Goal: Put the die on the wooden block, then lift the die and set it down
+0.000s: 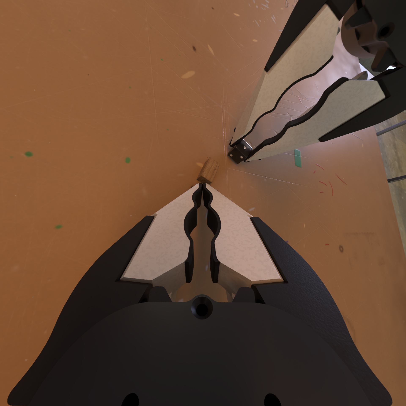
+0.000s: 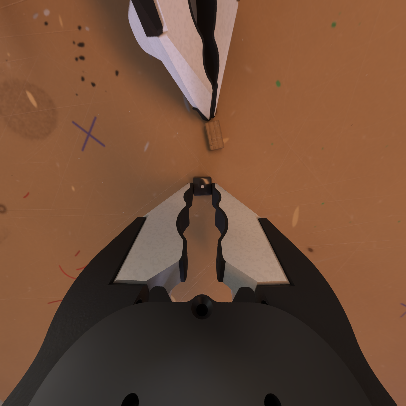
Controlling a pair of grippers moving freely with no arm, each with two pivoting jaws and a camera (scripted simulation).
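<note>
My right gripper (image 2: 202, 189) pinches the die (image 2: 202, 186), a glossy black cube with white pips, between its wavy black-edged, speckled pale fingers. Beyond it, apart from the die, the wooden block (image 2: 214, 135), a small light-grained oblong, lies flat on the scratched, paint-flecked brown table (image 2: 307, 136). My left gripper (image 1: 202, 185) has its fingertips pressed together just beside the block's far end.
</note>
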